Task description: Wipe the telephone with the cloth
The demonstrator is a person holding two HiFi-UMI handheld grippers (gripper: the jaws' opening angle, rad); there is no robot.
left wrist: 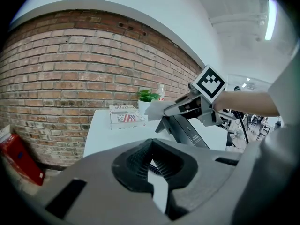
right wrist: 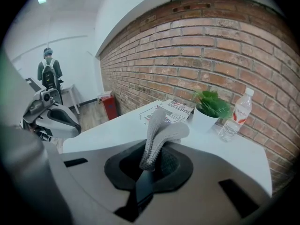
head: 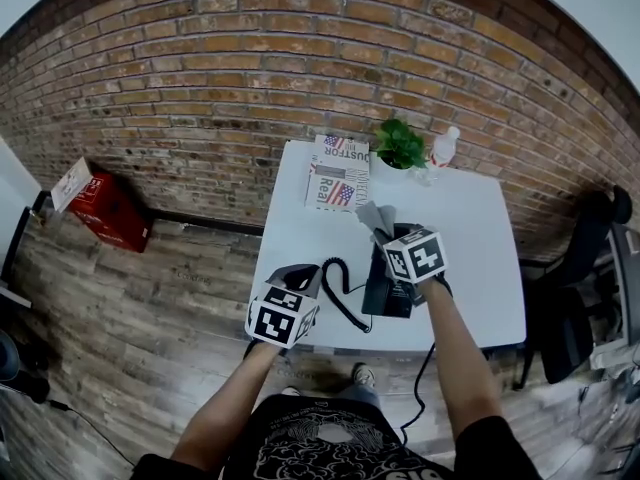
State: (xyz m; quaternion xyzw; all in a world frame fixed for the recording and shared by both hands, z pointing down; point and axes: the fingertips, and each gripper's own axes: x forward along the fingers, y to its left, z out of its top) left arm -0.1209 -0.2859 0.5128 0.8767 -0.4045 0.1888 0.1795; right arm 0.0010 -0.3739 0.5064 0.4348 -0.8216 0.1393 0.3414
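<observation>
A black telephone (head: 390, 286) lies on the white table (head: 470, 268), its coiled cord (head: 338, 290) looping off to the left. My right gripper (head: 385, 236) hovers over the phone's far end, shut on a grey cloth (head: 373, 216) that sticks up from its jaws (right wrist: 161, 135). The left gripper view shows that gripper (left wrist: 187, 108), the cloth (left wrist: 157, 109) and the phone (left wrist: 185, 130) below them. My left gripper (head: 305, 278) is near the table's front left edge, left of the cord. Its jaws stand together with only a thin slit and hold nothing (left wrist: 152, 165).
At the table's back stand a stack of printed boxes (head: 338, 173), a potted plant (head: 400, 146) and a water bottle (head: 443, 148). A red box (head: 105, 208) lies on the floor at left. A black office chair (head: 580, 298) is at right. A brick wall runs behind.
</observation>
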